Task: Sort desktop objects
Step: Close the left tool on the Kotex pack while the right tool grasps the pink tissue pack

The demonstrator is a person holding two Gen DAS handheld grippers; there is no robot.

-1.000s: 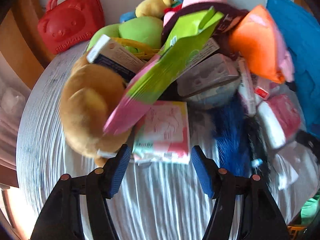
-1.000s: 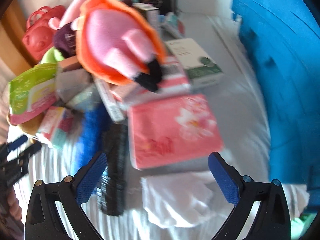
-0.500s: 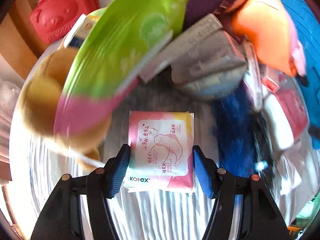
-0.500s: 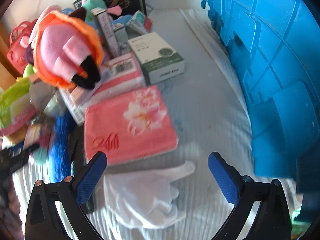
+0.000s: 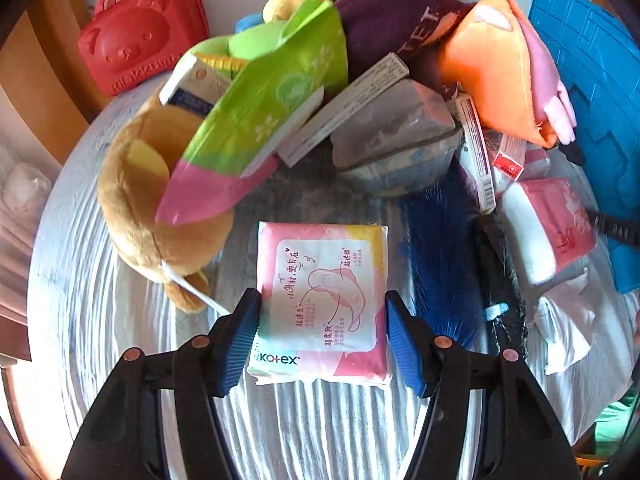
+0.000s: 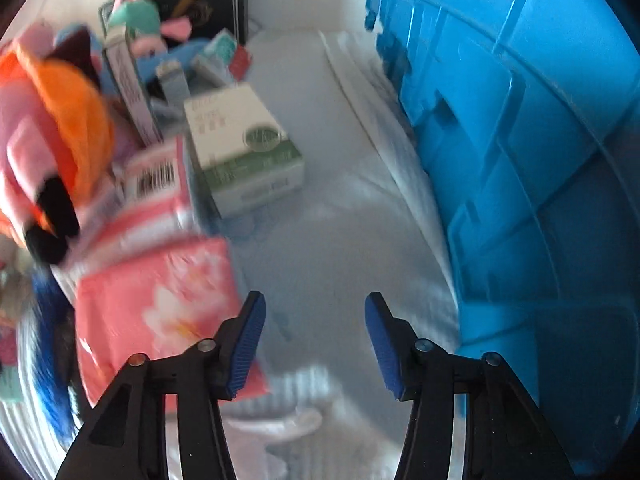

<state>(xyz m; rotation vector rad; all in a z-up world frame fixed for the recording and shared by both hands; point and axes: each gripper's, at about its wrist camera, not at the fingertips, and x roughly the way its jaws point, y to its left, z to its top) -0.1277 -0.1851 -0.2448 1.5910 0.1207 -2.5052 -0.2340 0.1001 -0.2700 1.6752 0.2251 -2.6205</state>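
We see a soft, flat, plastic-wrapped Kotex pack (image 5: 322,300) lying on the ribbed white tablecloth (image 5: 100,320) – pink and white, glossy film, printed label up. Our left gripper (image 5: 322,340) straddles its near half: the ribbed blue pads (image 5: 244,340) sit at the pack's two long sides, touching or almost touching; we can't tell if they squeeze it. The pack lies flat, not lifted.

Behind it, a heap: a fuzzy tan plush (image 5: 152,200) to the left, a glossy green pouch (image 5: 260,120) with a pink end leaning over the plush, a long white carton (image 5: 344,108) beside it, and a grey wrapped block (image 5: 392,124) on top of a rounded tub. An orange-and-pink plush (image 5: 504,68) tops the right side. A blue bristly brush (image 5: 440,260) lies just right of the pack. A red moulded bear case (image 5: 140,32) stands at the far left edge.

Right gripper (image 6: 314,344) – jaws apart, nothing between them, hovering over bare cloth. That view is blurred. A soft pink tissue pack (image 6: 160,312) lies just left of its left finger, a white-and-green box (image 6: 244,152) further back, and a hard blue ribbed crate (image 6: 520,160) fills the right side.
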